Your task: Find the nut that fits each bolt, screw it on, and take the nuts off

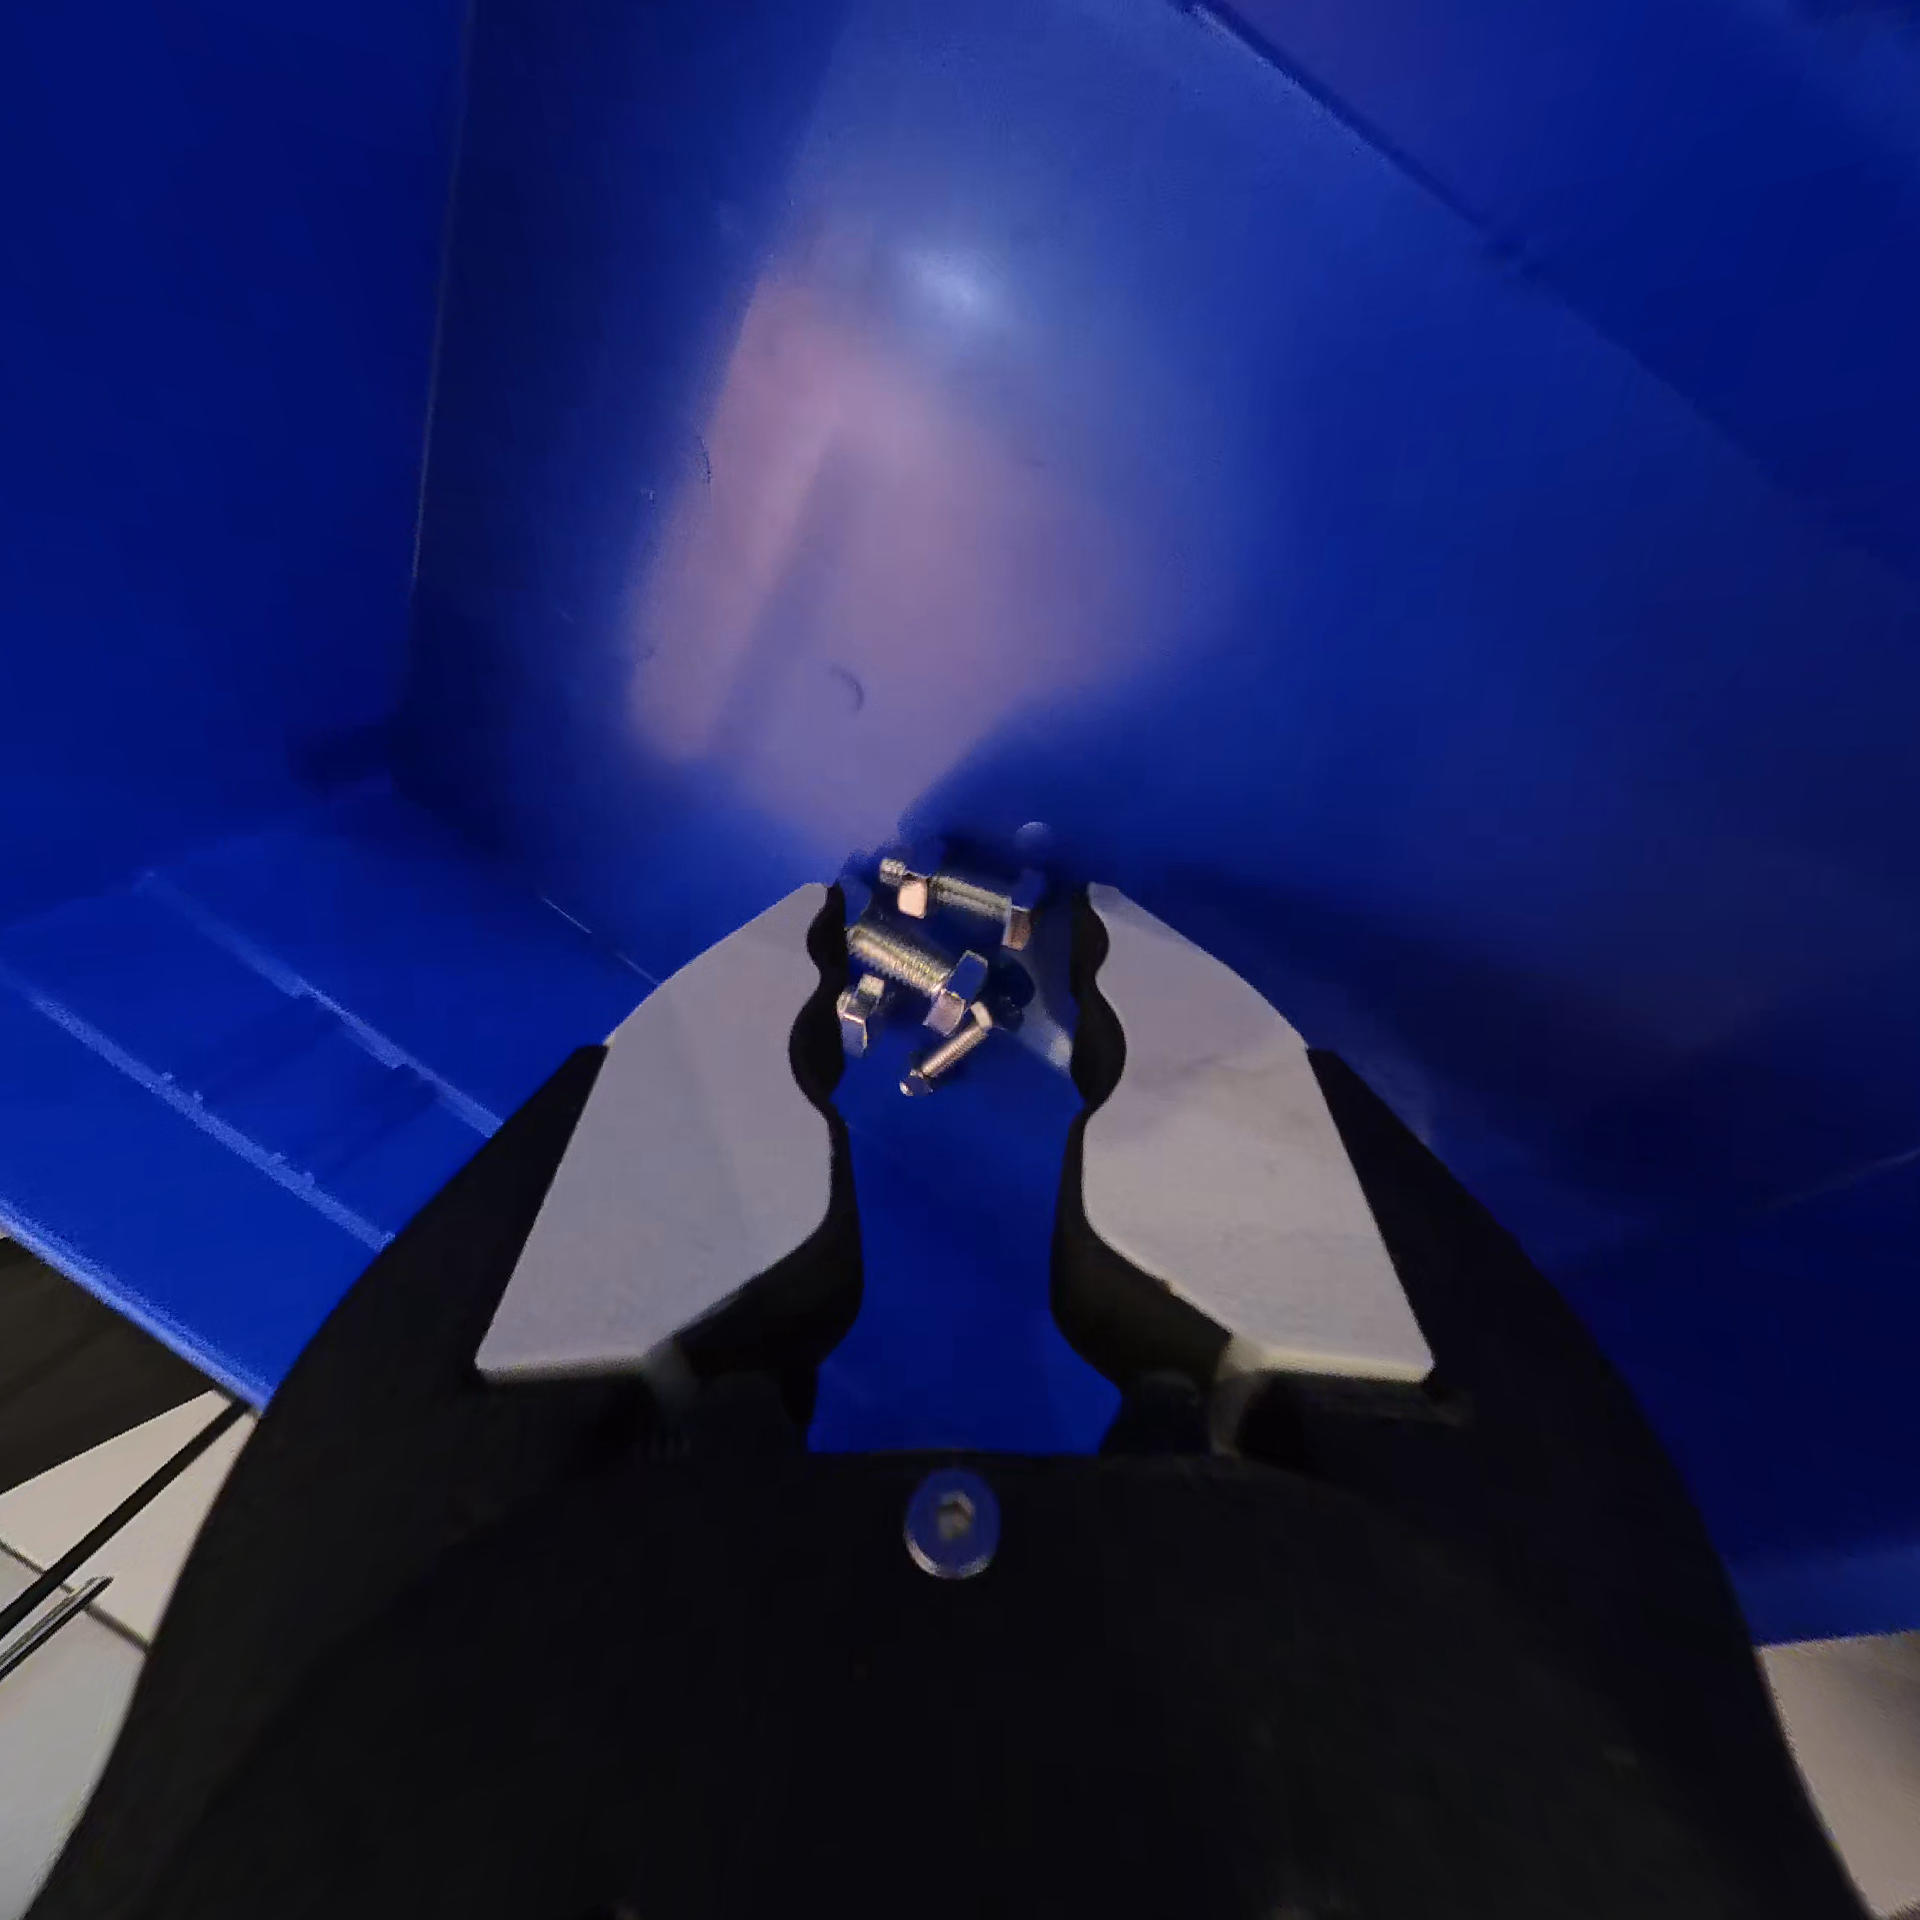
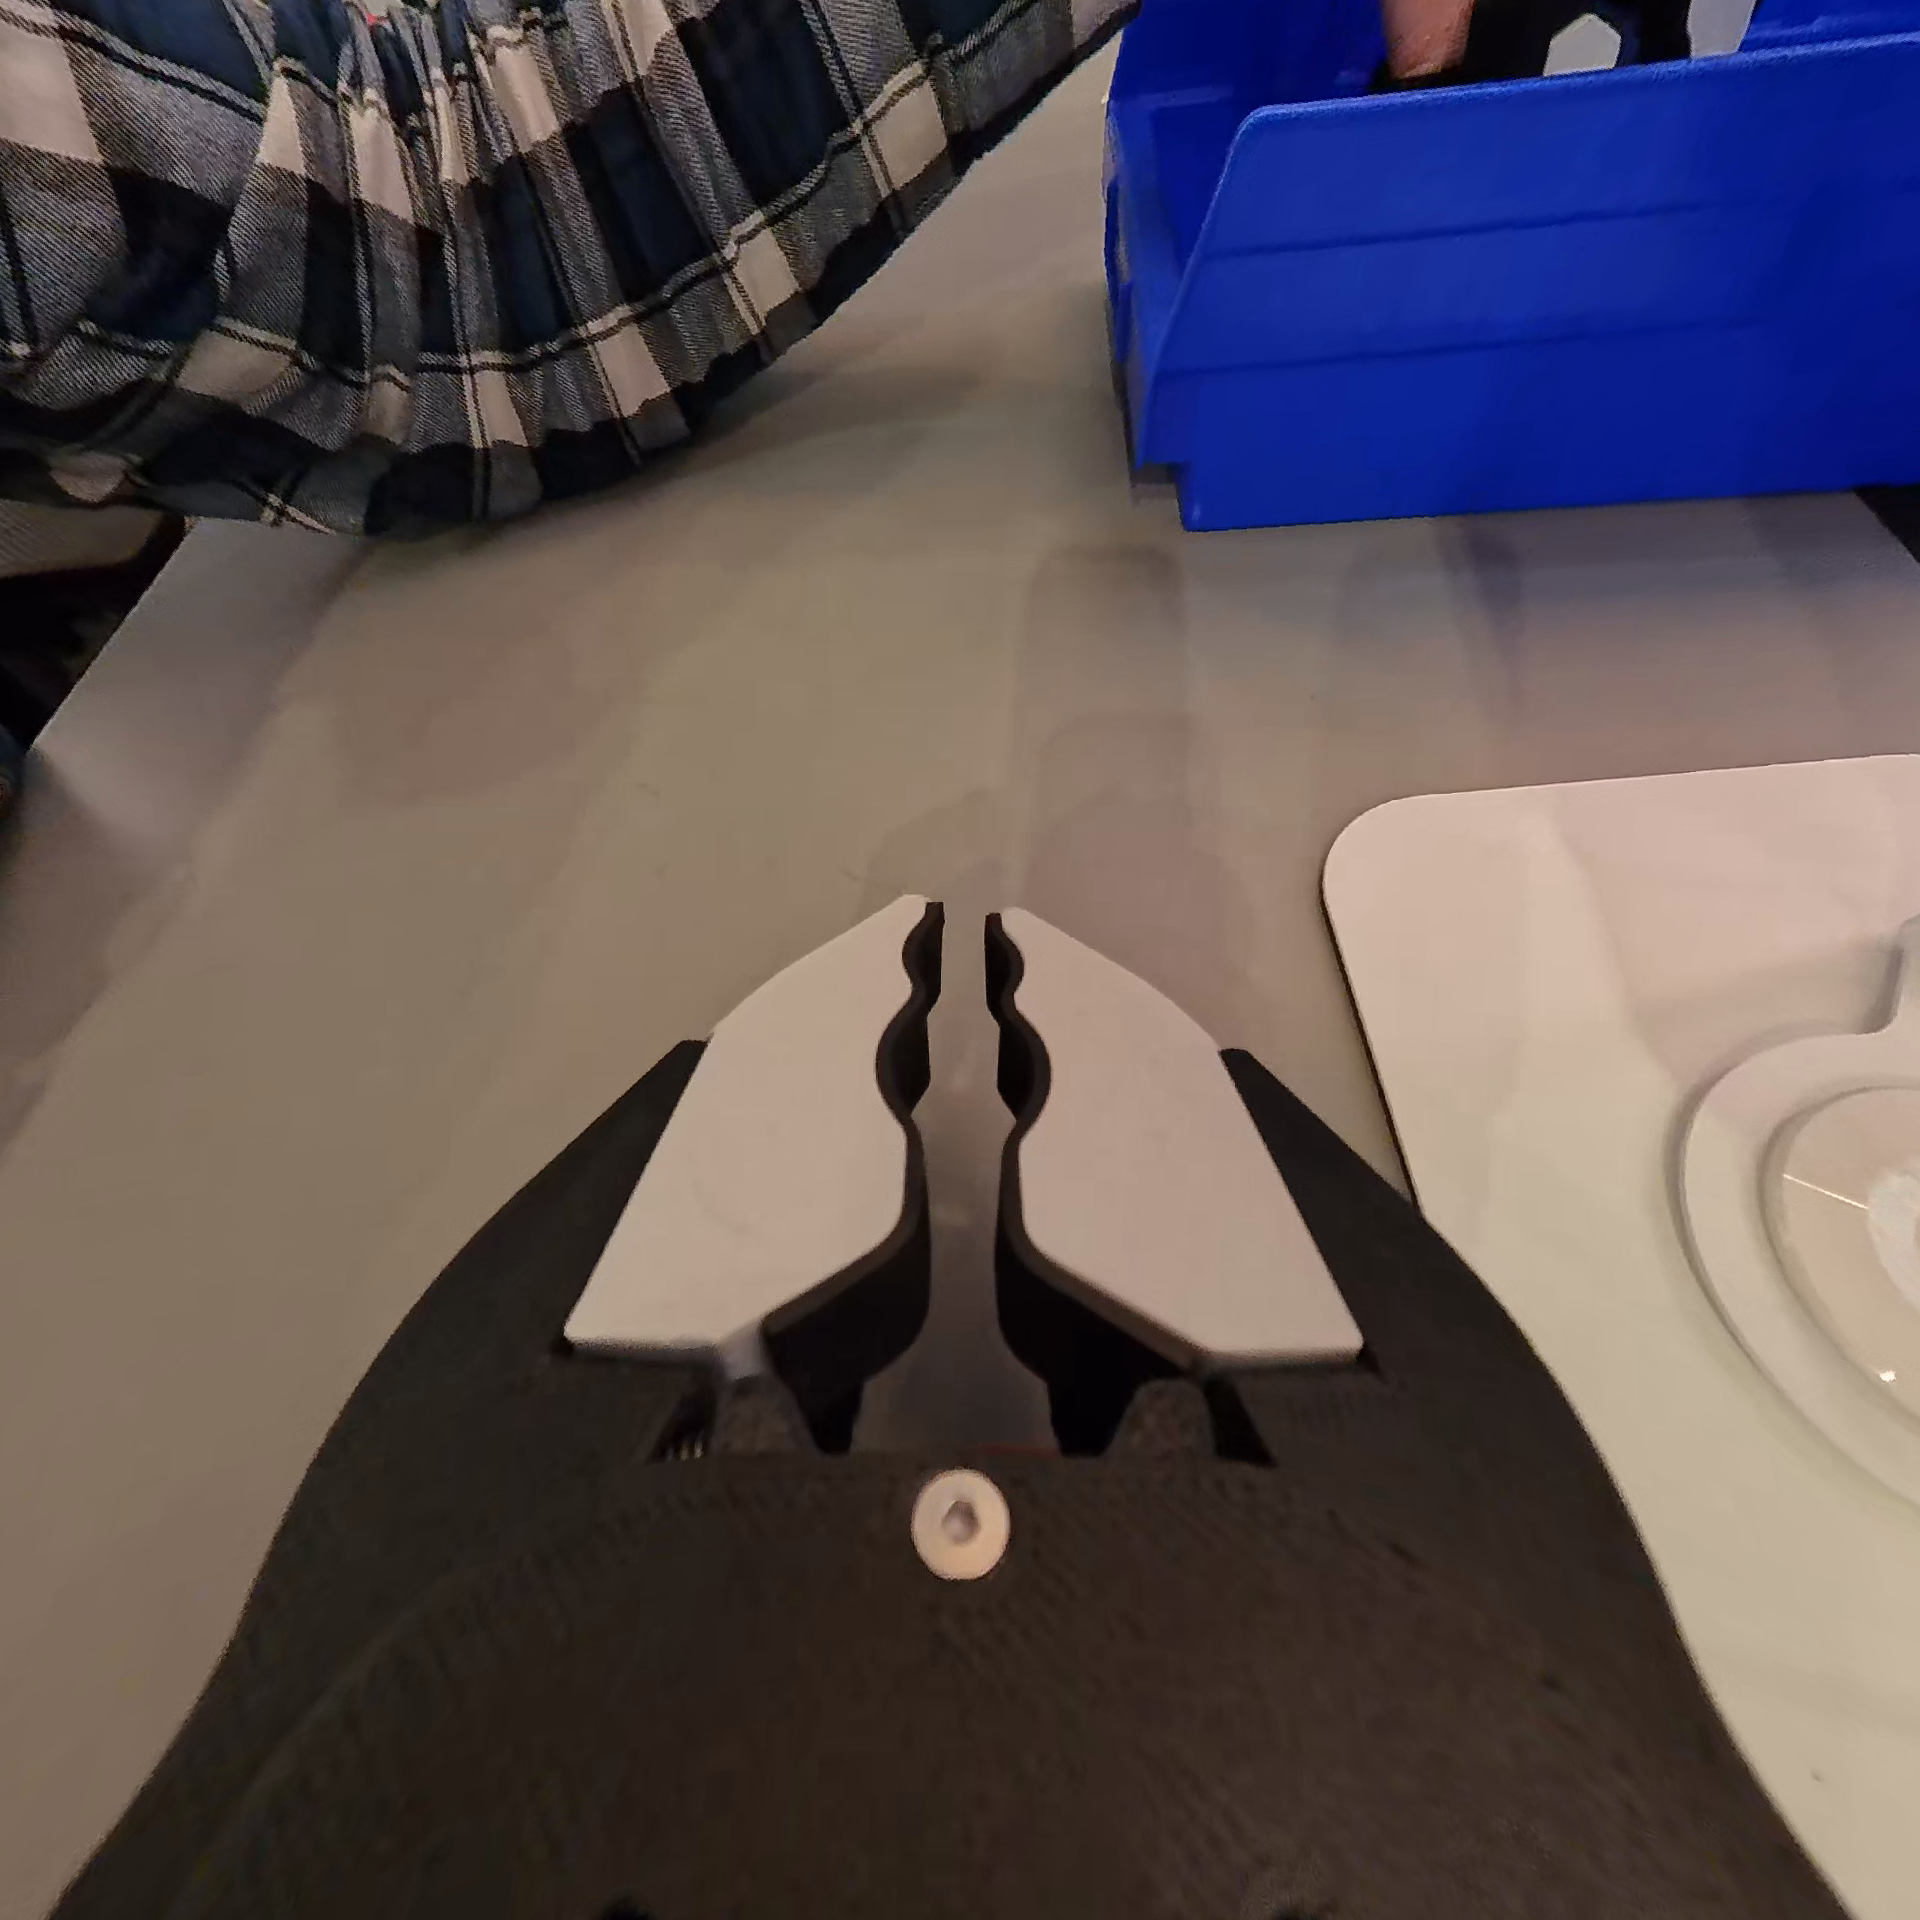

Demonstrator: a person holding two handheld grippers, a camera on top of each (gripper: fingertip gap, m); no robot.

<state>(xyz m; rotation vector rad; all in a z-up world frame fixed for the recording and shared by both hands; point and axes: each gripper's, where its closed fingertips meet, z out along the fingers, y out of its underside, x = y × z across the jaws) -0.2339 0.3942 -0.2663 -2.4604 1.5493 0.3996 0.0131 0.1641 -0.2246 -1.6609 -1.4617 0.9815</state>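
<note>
In the left wrist view my left gripper (image 1: 954, 899) is inside a blue bin (image 1: 1351, 520), low over its floor. Its jaws are wide open around a small heap of silver hardware. A large hex bolt (image 1: 914, 966) lies in the middle, a bolt with a nut on it (image 1: 961, 896) lies beyond it, and a thin small bolt (image 1: 940, 1055) and a short piece (image 1: 857, 1013) lie nearer. The pads do not press on any of them. In the right wrist view my right gripper (image 2: 964, 914) hovers over the grey table (image 2: 520, 779), jaws slightly apart with nothing between them.
A blue bin (image 2: 1507, 312) stands at the back right of the table. A white board (image 2: 1558, 935) with a clear round dish (image 2: 1818, 1195) lies to the right. A person's plaid fabric (image 2: 416, 260) lies over the table's far left edge. My hands' fingertips stand some 35 cm from each other.
</note>
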